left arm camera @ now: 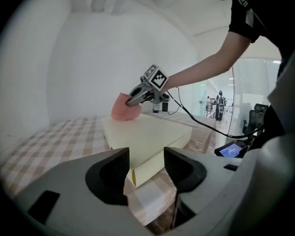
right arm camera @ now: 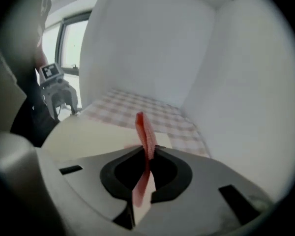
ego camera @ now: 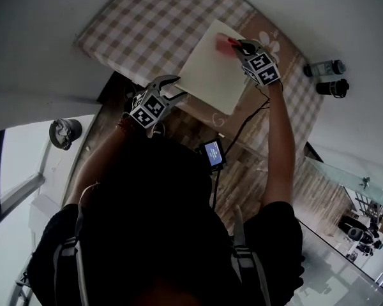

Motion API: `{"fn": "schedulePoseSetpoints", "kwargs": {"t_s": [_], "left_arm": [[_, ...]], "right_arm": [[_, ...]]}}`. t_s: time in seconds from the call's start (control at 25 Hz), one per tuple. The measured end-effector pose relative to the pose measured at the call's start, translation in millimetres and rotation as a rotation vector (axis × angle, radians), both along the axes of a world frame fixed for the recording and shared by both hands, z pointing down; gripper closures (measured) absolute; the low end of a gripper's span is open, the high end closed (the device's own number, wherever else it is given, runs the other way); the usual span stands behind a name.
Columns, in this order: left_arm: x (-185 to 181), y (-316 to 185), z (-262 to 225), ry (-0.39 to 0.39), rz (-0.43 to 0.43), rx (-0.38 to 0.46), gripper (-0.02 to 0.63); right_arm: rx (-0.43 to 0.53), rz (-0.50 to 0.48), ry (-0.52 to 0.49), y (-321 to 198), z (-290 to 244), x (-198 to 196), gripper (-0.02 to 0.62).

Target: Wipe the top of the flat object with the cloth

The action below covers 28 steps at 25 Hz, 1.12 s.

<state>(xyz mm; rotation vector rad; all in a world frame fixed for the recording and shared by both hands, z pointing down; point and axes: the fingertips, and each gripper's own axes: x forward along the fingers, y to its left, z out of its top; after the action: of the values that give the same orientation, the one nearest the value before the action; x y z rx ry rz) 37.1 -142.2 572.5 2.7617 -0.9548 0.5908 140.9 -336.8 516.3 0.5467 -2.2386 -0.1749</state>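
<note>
Our right gripper (right arm camera: 148, 154) has its jaws closed on the red cloth (right arm camera: 145, 127) and presses it onto the far end of the cream flat pad (ego camera: 210, 69), which lies on the checked tablecloth (ego camera: 147, 18). The cloth looks limp and light, best pinched by a fold. Our right arm is stretched forward. Our left gripper (left arm camera: 146, 163) is open, its jaws either side of the pad's near corner.

Cloth (left arm camera: 125, 108) pink-red; flat object (ego camera: 212, 67) pale cream; tablecloth (ego camera: 147, 24) beige-white check; wall (left arm camera: 113, 58) white.
</note>
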Motion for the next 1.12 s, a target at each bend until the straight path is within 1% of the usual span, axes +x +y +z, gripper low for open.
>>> {"fn": "schedulePoseSetpoints", "kwargs": {"t_s": [0.08, 0.16, 0.28, 0.32, 0.36, 0.44, 0.52, 0.56, 0.64, 0.68, 0.76, 0.8, 0.84, 1.0, 1.12], "left_arm": [[-1.4, 12.6, 1.9, -0.004, 0.01, 0.001, 0.373], [-0.6, 17.8, 3.7, -0.008, 0.016, -0.003, 0.373], [10.7, -10.6, -0.6, -0.011, 0.028, -0.013, 0.373], [13.3, -18.4, -2.0, -0.013, 0.031, -0.015, 0.373], [12.8, -18.5, -2.0, -0.013, 0.032, -0.016, 0.373], [7.3, -5.4, 1.4, -0.011, 0.031, -0.016, 0.373], [8.7, -10.2, 4.1, -0.01, 0.033, -0.017, 0.373], [11.9, -19.5, 4.2, -0.011, 0.036, -0.021, 0.373], [15.4, -28.2, 3.0, -0.011, 0.04, -0.024, 0.373], [13.5, -23.4, 2.9, -0.01, 0.039, -0.023, 0.373], [4.6, -4.5, 5.1, -0.008, 0.027, -0.017, 0.382], [0.7, 3.8, 6.5, -0.007, 0.02, -0.016, 0.389], [-1.2, 9.2, 7.6, -0.005, 0.015, -0.016, 0.39], [-0.4, 11.7, 8.6, -0.003, 0.019, -0.021, 0.39], [-1.7, 12.5, 8.9, -0.013, 0.029, -0.025, 0.388]], "right_arm": [[0.037, 0.043, 0.084, -14.7, 6.5, 9.5, 0.575], [0.087, 0.096, 0.144, -35.3, 4.9, 19.3, 0.575], [0.212, 0.162, 0.239, -95.4, -11.0, 44.1, 0.575], [0.25, 0.165, 0.275, -109.1, -14.7, 48.9, 0.575], [0.277, 0.156, 0.313, -112.0, -14.7, 48.9, 0.575], [0.291, 0.118, 0.381, -97.7, -2.8, 40.6, 0.575], [0.286, 0.113, 0.4, -101.0, 8.5, 40.3, 0.575], [0.3, 0.138, 0.392, -113.5, 6.7, 45.9, 0.575], [0.346, 0.217, 0.361, -134.1, -10.2, 60.0, 0.575], [0.369, 0.248, 0.351, -135.1, -20.9, 64.0, 0.575], [0.398, 0.264, 0.362, -122.1, -32.9, 63.1, 0.575], [0.391, 0.254, 0.375, -113.1, -31.1, 60.6, 0.575], [0.365, 0.239, 0.388, -104.5, -23.7, 58.5, 0.575], [0.168, 0.153, 0.438, -71.1, 34.5, 48.1, 0.575], [0.09, 0.128, 0.465, -52.8, 64.0, 41.4, 0.577]]}}
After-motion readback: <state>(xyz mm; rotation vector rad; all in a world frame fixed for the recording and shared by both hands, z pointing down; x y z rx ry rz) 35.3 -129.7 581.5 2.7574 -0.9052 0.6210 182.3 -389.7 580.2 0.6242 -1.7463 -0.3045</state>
